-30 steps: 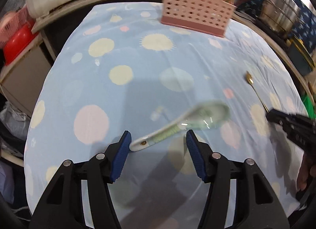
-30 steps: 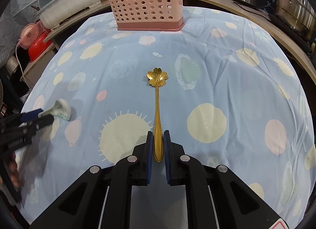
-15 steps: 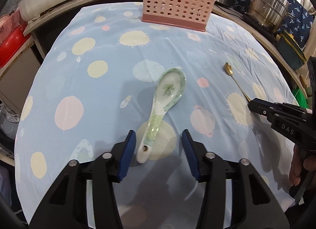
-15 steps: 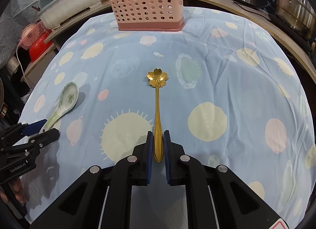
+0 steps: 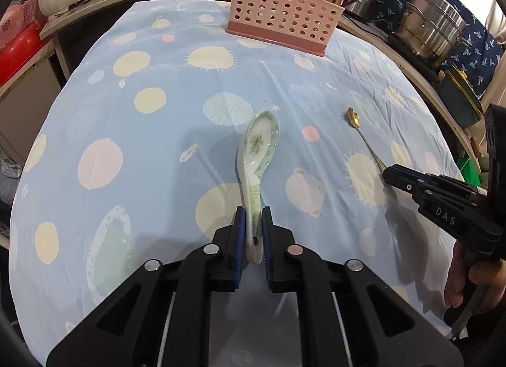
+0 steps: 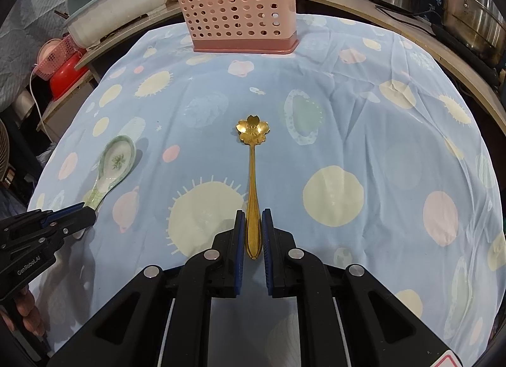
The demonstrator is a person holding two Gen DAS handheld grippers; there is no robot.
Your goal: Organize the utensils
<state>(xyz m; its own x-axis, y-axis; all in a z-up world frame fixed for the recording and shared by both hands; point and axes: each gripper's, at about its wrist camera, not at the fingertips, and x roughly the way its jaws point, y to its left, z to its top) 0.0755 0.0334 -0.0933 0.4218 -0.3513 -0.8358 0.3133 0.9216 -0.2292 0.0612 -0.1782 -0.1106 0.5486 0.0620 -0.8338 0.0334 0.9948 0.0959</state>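
Observation:
My left gripper (image 5: 252, 234) is shut on the handle of a white and green ceramic soup spoon (image 5: 257, 152) that lies on the blue dotted tablecloth (image 5: 126, 133). The spoon also shows in the right wrist view (image 6: 114, 164), with the left gripper (image 6: 85, 212) at its handle end. My right gripper (image 6: 253, 234) is shut on the handle of a gold flower-shaped spoon (image 6: 253, 152), which also lies on the cloth; the left wrist view shows this spoon (image 5: 355, 120) and the right gripper (image 5: 387, 174). A pink perforated utensil holder (image 6: 240, 16) stands at the far edge, also in the left wrist view (image 5: 281, 19).
Chopsticks and other utensils stand in the holder. Steel pots (image 6: 468, 16) sit on a counter at the right. A white lidded tub (image 6: 117, 6) and red and pink baskets (image 6: 63, 66) are at the left. The tablecloth (image 6: 379, 145) drops off at its rounded edges.
My left gripper swung round to line up with the ceramic spoon's handle, then shut on it. My right gripper stayed shut on the gold spoon and did not move.

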